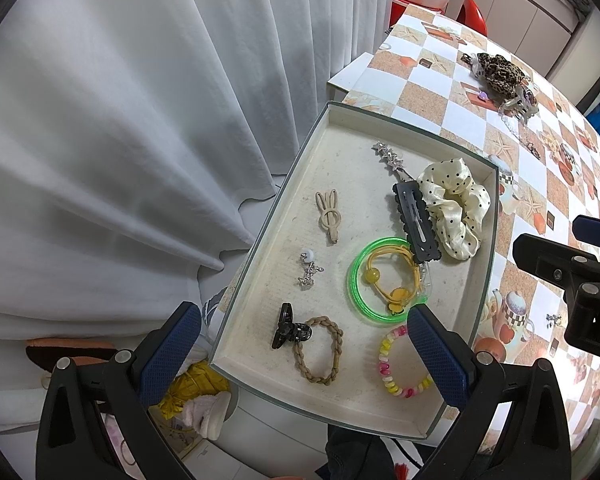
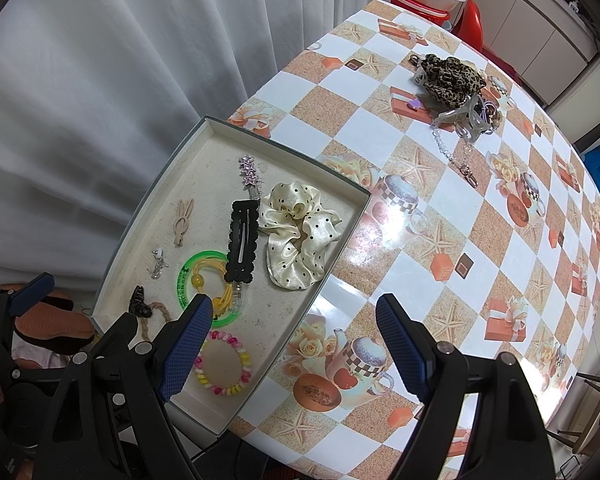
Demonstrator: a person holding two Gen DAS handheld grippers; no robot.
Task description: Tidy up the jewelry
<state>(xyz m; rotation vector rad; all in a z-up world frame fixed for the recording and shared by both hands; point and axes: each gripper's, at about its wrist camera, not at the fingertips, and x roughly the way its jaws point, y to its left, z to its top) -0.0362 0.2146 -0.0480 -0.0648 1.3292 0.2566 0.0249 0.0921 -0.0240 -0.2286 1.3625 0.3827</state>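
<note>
A shallow beige tray (image 1: 342, 120) (image 2: 216, 124) sits at the table's near left corner. In it lie a cream polka-dot scrunchie (image 1: 456, 208) (image 2: 296, 232), a black snap clip (image 1: 416, 220) (image 2: 242, 240), a green bangle (image 1: 360, 300) (image 2: 188, 276), a pastel bead bracelet (image 1: 400, 364) (image 2: 224, 364), a braided tan hair tie (image 1: 320, 348), a black claw clip (image 1: 288, 326), a bunny clip (image 1: 328, 214) and a star clip (image 1: 388, 158). My left gripper (image 1: 304, 348) is open and empty above the tray's near end. My right gripper (image 2: 296, 344) is open and empty over the tray's right edge.
A pile of loose pieces lies far back on the checkered table (image 2: 440, 216): a leopard scrunchie (image 2: 452, 76) (image 1: 500, 72), a clear claw clip (image 2: 472, 116) and a bead chain (image 2: 452, 156). A small earring (image 1: 554, 320) lies on the table. White curtain (image 1: 120, 120) hangs left.
</note>
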